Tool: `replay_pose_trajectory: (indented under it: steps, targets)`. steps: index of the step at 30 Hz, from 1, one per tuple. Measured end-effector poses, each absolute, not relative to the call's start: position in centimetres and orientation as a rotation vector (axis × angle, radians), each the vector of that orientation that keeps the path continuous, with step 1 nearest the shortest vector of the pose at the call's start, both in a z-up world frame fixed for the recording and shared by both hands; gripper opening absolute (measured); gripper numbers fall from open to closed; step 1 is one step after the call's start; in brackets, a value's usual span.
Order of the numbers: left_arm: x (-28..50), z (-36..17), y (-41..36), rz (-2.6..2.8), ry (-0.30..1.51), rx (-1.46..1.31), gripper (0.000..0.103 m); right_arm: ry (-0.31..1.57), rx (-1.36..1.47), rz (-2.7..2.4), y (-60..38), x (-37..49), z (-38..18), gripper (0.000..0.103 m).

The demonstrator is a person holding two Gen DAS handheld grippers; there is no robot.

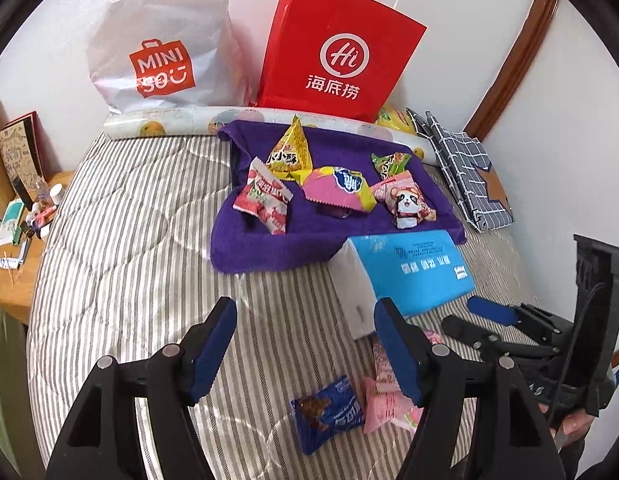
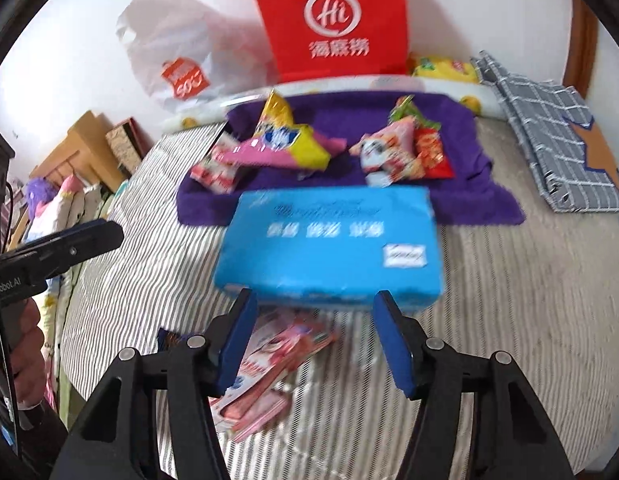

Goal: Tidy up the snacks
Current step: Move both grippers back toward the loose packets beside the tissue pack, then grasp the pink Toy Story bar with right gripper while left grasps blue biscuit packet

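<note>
Blue tissue pack (image 2: 329, 248) sits between pink snack packets (image 2: 265, 364) and purple towel (image 2: 461, 196) (blocking); packets' long axis runs diagonal. Left gripper (image 1: 305, 344) and right gripper (image 2: 313, 340) both wide, empty.

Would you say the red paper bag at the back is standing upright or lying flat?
Upright. The red paper bag stands on its base against the wall behind the purple towel, its white handles pointing upward and its logo facing the camera.

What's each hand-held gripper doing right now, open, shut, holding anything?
Left hand-held gripper: open, holding nothing, above the blue snack packet.
Right hand-held gripper: open, holding nothing, above the pink snack packets.
</note>
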State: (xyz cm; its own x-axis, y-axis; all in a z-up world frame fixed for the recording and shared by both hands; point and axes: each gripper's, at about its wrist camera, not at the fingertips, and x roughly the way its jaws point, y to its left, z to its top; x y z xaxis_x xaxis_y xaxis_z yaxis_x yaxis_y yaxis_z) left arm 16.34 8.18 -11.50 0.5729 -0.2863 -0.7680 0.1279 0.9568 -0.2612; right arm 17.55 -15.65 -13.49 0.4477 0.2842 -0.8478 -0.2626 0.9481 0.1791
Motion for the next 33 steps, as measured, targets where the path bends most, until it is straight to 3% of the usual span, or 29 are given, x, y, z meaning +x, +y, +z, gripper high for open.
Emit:
replay_pose_trajectory:
  steps: [9,20,21,23,33]
  targets:
    - [15.1,-12.8,8.9,-0.232,0.944,-0.201,0.07,1.145,-0.083,0.318,-14.5,16.1,-17.0,0.051]
    - [14.0,-15.2,9.2,-0.198,0.995,-0.196,0.07,1.117,-0.173,0.294,-15.1,14.6,-19.4,0.046]
    - [13.9,-15.5,9.0,-0.198,1.003,-0.194,0.07,1.104,-0.184,0.293,-15.2,14.4,-19.5,0.04]
    - [13.9,-16.2,8.7,-0.196,1.017,-0.193,0.07,1.064,-0.207,0.298,-15.4,13.9,-19.5,0.018]
    - [12.4,-19.9,6.3,-0.217,1.103,-0.192,0.07,0.992,-0.124,0.175,-21.5,13.9,-18.5,0.018]
